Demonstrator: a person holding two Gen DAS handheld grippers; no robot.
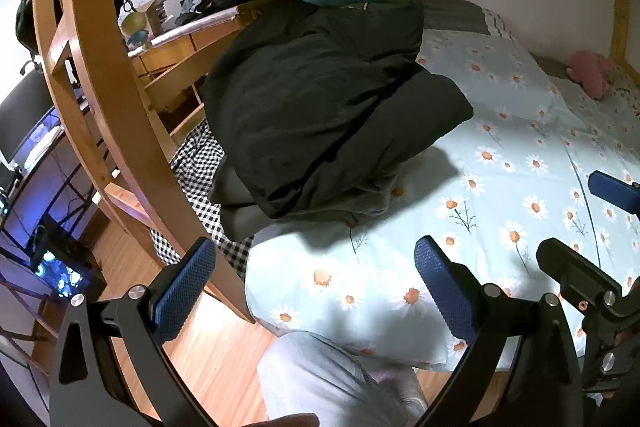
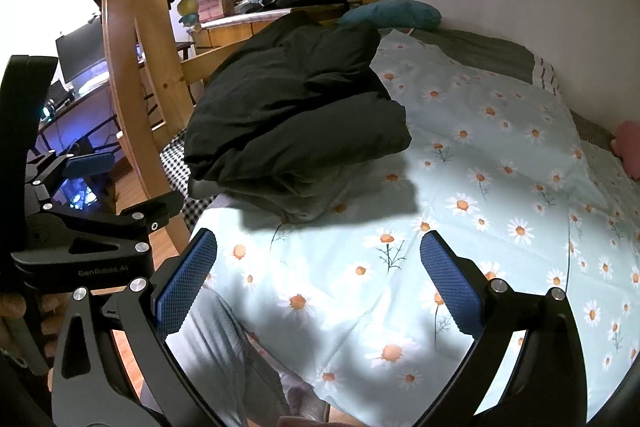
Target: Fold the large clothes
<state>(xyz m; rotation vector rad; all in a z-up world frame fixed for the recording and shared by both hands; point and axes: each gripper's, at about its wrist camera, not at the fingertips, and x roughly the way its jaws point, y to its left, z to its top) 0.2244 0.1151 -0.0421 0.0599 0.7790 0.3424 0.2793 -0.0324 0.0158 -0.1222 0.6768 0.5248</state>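
A bed (image 2: 500,163) under a daisy-print sheet fills both views, a folded black coat (image 1: 320,107) lying near its edge beside the wooden ladder (image 1: 104,75). The left gripper (image 1: 316,291) and right gripper (image 2: 320,283) hover well short of the coat, fingers (image 2: 188,283) spread wide, grasping nothing.
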